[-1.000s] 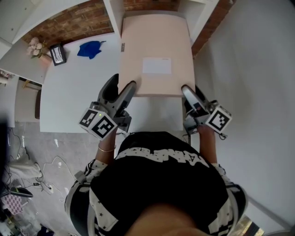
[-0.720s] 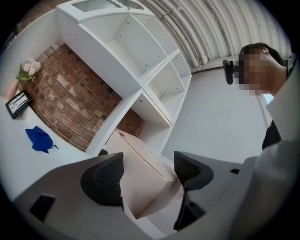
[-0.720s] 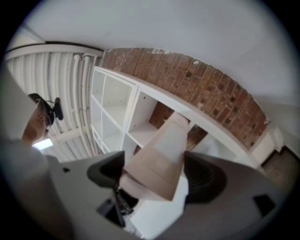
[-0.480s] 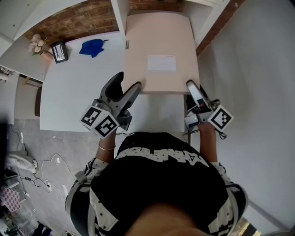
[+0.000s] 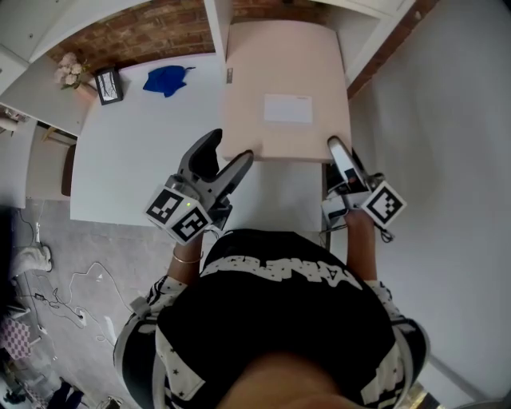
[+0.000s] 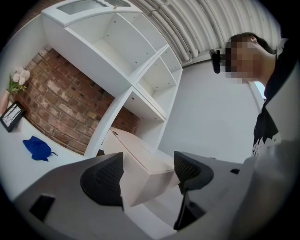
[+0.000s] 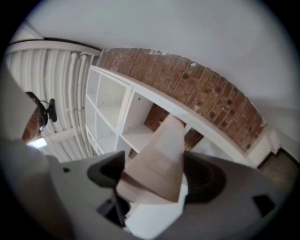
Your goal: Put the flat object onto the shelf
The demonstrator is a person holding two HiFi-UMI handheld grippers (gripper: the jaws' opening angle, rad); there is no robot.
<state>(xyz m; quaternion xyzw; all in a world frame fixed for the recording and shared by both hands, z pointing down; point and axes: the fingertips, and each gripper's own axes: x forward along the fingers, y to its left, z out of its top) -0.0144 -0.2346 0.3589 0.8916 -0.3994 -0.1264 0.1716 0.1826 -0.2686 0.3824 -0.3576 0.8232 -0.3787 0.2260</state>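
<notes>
Task thing: the flat box [image 5: 283, 88] lies lengthways in front of the person. Its far end is in the mouth of a compartment of the white shelf [image 5: 217, 24]. Its near end hangs out over the table [image 5: 120, 168].
Left tongs: the left gripper [image 5: 229, 150] has the near left corner of the box between its jaws. In the left gripper view the box fills the gap from pad to pad, so I judge it clamped.
Right tongs: the right gripper [image 5: 337, 156] is closed on the near right corner. The right gripper view shows the box wedged between both jaws.
Done: the box is off the table, lined up with the opening, and its far end is in.
Left: most of its length is outside. It has to be slid fully in, set down on the shelf board and let go.
In the way: the shelf's uprights stand close on both sides of the box, so the fit looks tight. A skewed push would likely catch a corner.
Around: a blue cloth [image 5: 164, 81], a small picture frame [image 5: 108, 85] and some flowers [image 5: 68, 73] sit far left by the brick wall [image 5: 136, 40], well apart from the box.
</notes>
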